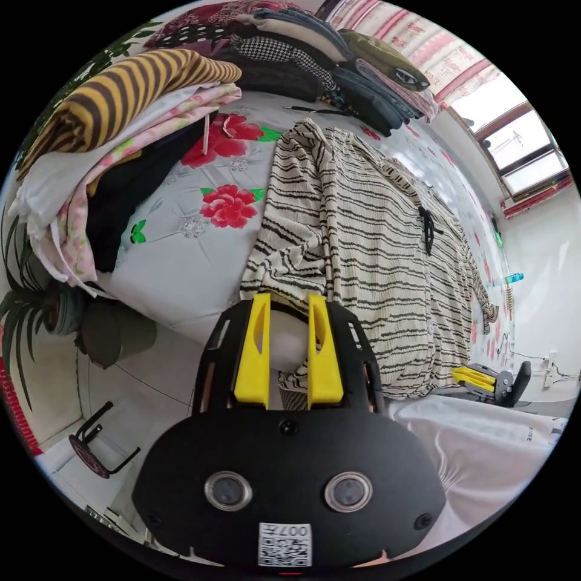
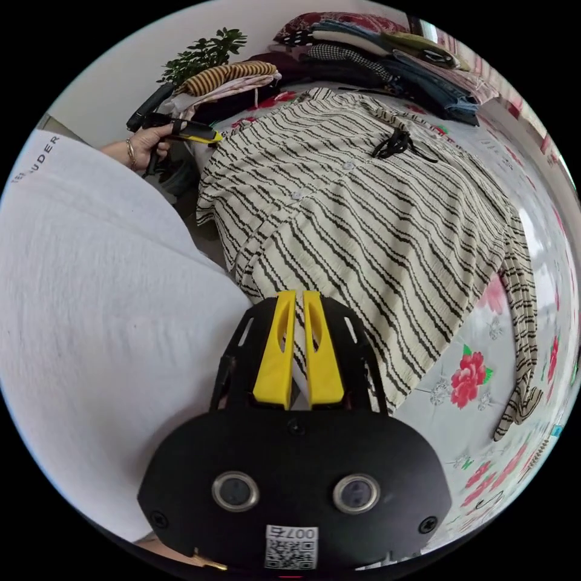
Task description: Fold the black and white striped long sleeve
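Observation:
The black and white striped long sleeve [image 1: 375, 242] lies spread flat on the flowered bedsheet [image 1: 181, 242], buttons up, with a black tie [image 1: 427, 227] at its neck. One sleeve [image 2: 523, 339] trails along the sheet. My left gripper [image 1: 289, 299] is open at the hem corner hanging over the bed edge, and some striped cloth lies between its jaws. A hand holds this left gripper [image 2: 203, 134] by the shirt's far hem corner. My right gripper [image 2: 298, 295] is shut on the near hem of the shirt [image 2: 375, 212]. That right gripper [image 1: 478, 378] sits at the hem's other end.
Folded clothes are stacked along the bed: a yellow and brown striped garment [image 1: 133, 85] on one pile, dark garments [image 1: 339, 54] at the back. A potted plant [image 1: 24, 302] and a small stool [image 1: 91, 448] stand on the floor. The person's white top [image 2: 91, 339] fills the near side.

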Demonstrator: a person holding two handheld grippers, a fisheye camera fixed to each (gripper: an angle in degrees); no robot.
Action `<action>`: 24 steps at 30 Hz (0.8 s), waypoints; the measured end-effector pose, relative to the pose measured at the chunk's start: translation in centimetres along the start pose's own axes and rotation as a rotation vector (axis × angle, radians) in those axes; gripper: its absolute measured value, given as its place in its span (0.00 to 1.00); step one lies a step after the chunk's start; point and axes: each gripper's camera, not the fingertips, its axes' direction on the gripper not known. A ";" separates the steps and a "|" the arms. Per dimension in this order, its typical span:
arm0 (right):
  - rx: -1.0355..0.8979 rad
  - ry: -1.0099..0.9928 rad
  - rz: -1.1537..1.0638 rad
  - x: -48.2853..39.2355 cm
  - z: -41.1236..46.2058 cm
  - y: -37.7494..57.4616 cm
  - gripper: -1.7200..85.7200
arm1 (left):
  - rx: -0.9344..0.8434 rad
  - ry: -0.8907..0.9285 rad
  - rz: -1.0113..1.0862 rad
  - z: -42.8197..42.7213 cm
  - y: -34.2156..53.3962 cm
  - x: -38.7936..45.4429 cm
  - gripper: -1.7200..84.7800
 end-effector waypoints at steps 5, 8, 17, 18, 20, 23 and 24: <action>0.112 0.054 0.144 3.9 -1.7 3.5 0.03 | 0.015 -0.118 -0.056 -0.4 -1.4 -1.3 0.03; 0.179 0.070 0.192 6.6 -2.5 4.0 0.04 | 0.122 -0.151 -0.135 -3.1 -0.3 -2.9 0.01; 0.376 -0.046 0.250 14.5 -1.4 -2.7 0.07 | 0.273 -0.124 -0.265 -7.3 3.9 -4.9 0.01; 0.386 -0.062 0.253 15.1 -1.1 -3.5 0.07 | 0.269 -0.100 -0.262 -7.2 3.9 -4.7 0.01; 0.410 -0.115 0.256 17.3 0.1 -7.1 0.07 | 0.263 -0.078 -0.238 -7.0 3.6 -4.0 0.01; 0.410 -0.162 0.261 20.2 2.7 -11.9 0.08 | 0.250 -0.061 -0.153 -6.3 2.1 -2.1 0.01; 0.409 -0.174 0.264 20.9 3.3 -12.8 0.08 | 0.240 -0.066 -0.109 -5.9 1.2 -1.1 0.01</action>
